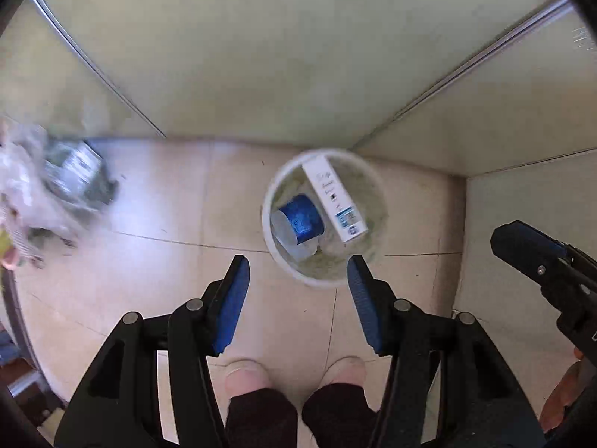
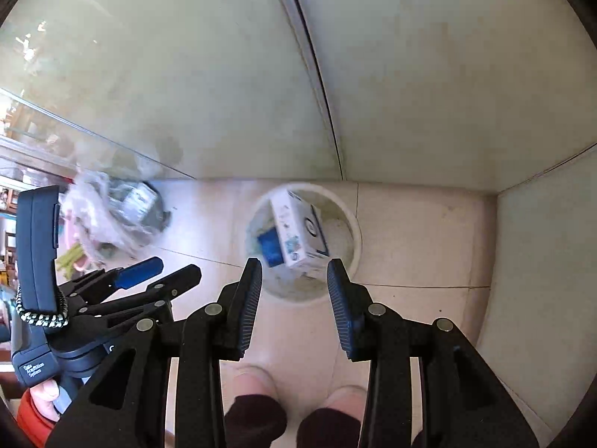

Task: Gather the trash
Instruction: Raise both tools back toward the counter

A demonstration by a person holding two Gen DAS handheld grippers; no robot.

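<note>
A round white bin (image 1: 267, 224) stands on the tiled floor against the wall. Inside it lie a long white box (image 1: 334, 199) and a blue paper cup (image 1: 303, 220) on its side. My left gripper (image 1: 298, 264) hangs high above the bin's near rim, pointing down, open with nothing between its fingers. In the right wrist view the same bin (image 2: 357, 240) holds the white box (image 2: 296, 229) and the blue cup (image 2: 270, 249). My right gripper (image 2: 294, 263) is also above the bin, its jaws apart and empty. Each gripper shows at the edge of the other's view.
A blurred heap of clear plastic and dark packaging (image 1: 63, 186) lies on the floor to the left, also seen as a heap (image 2: 115, 212). Pale wall panels close off the back and right. The person's two slippered feet (image 1: 246, 377) stand below the grippers.
</note>
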